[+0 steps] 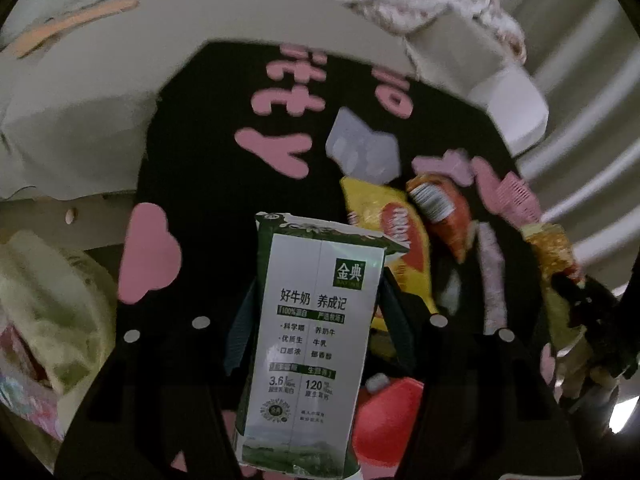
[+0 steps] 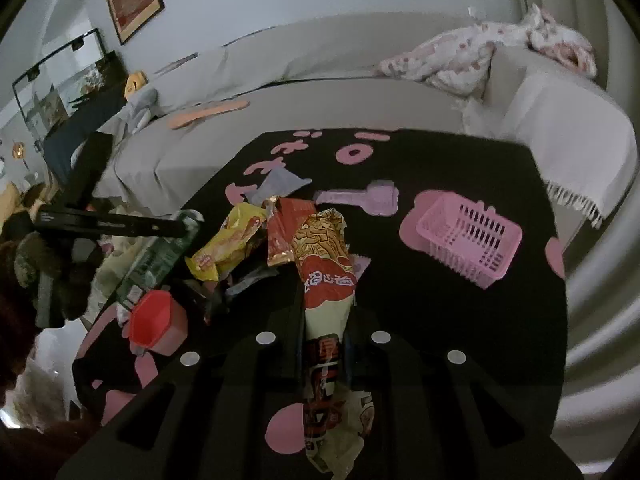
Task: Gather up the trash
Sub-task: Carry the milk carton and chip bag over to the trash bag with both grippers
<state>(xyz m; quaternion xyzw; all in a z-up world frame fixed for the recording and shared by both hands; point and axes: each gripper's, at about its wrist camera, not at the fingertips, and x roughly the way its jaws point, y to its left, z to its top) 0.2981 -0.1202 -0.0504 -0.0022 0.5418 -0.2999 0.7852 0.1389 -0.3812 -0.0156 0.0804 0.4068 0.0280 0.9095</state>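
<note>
Left wrist view: black bench (image 1: 200, 184) strewn with wrappers, milk carton (image 1: 308, 340) upright between left gripper (image 1: 316, 320) jaws, seemingly pinched. Right gripper (image 2: 326, 336) jaws pressed on noodle packet (image 2: 326, 276). Best to carry both steadily to bin, grip kept firm.

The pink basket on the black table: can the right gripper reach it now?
Probably yes for reach: the table between the right gripper and the pink basket lies bare. But its fingers are shut on a snack wrapper, so it cannot grasp the basket.
</note>
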